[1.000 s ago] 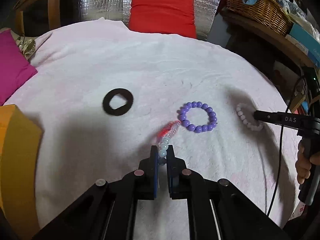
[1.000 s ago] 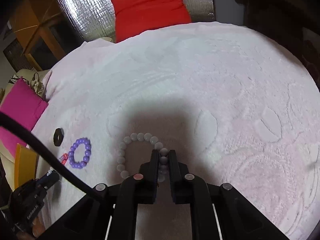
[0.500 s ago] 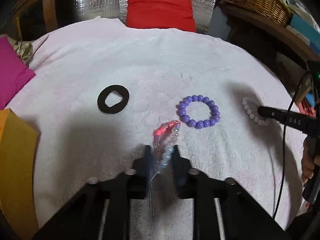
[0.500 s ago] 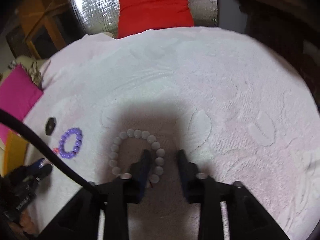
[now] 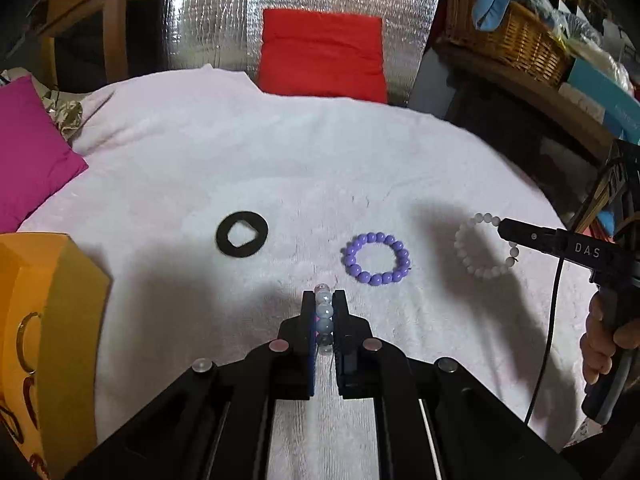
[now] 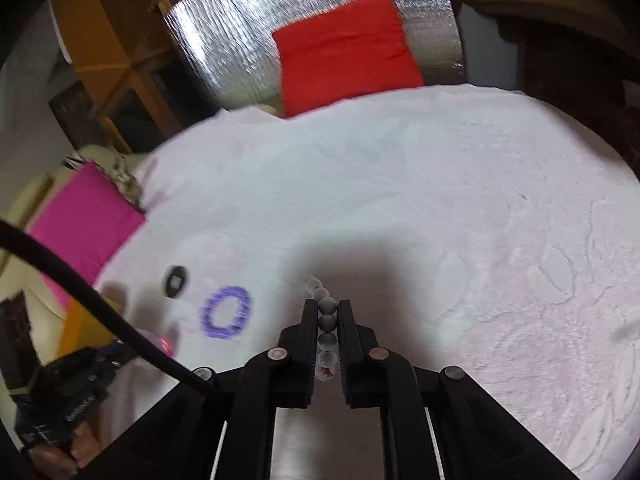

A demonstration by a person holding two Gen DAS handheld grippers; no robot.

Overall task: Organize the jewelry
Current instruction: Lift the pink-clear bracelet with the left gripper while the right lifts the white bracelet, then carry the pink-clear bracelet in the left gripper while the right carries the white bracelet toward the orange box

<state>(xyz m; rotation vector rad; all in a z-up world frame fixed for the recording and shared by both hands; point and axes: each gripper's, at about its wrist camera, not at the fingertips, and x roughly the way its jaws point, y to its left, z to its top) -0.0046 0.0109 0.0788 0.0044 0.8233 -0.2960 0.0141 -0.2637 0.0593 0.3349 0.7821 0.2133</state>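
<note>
My left gripper (image 5: 324, 300) is shut on a pale blue bead bracelet (image 5: 323, 312) and holds it over the pale pink cloth (image 5: 280, 168). My right gripper (image 6: 328, 308) is shut on a white bead bracelet (image 6: 327, 320); in the left wrist view that bracelet (image 5: 486, 246) hangs as a loop from the right gripper's fingertips (image 5: 506, 228). A purple bead bracelet (image 5: 376, 258) lies on the cloth between the two grippers and shows blurred in the right wrist view (image 6: 226, 312). A flat black ring (image 5: 242, 234) lies left of it.
A yellow box (image 5: 44, 320) with ring prints stands at the near left. A magenta cushion (image 5: 28, 152) lies at the left edge, a red cushion (image 5: 322, 54) at the back. A wicker basket (image 5: 508, 36) sits on a shelf at the right.
Both grippers opened half a second ago and have shut again on their bracelets. The white bracelet is now lifted off the cloth. The right wrist view has swung and blurred.
</note>
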